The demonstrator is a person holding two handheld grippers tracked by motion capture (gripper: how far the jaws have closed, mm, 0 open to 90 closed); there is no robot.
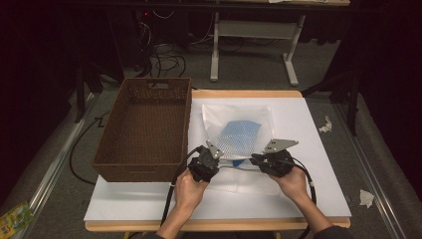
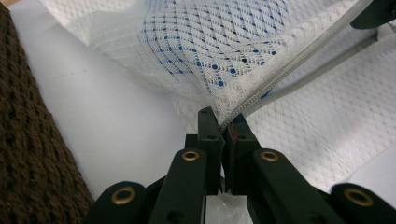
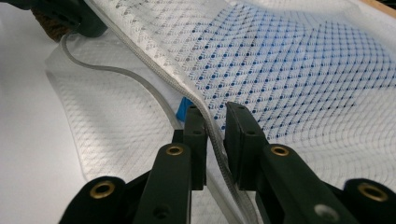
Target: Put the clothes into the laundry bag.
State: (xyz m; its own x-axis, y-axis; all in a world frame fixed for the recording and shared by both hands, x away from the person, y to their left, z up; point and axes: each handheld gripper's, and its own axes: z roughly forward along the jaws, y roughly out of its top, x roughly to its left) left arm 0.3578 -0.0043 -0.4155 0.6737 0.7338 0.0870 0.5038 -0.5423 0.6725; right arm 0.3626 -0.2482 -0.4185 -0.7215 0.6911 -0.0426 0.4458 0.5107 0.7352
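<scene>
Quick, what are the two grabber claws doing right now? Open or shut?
Left gripper: shut, pinching the zipper edge of the white mesh bag.
Right gripper: open, zipper edge lying loose between its jaws.

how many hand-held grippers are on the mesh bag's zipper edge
2: the left hand-held gripper at the left end of the mesh bag, the right hand-held gripper at its right end.

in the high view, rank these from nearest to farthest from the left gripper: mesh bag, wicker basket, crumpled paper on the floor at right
1. mesh bag: its zipper edge sits between the jaws of the left gripper.
2. wicker basket: just left of that gripper, on the table.
3. crumpled paper: on the floor past the table's right edge.
</scene>
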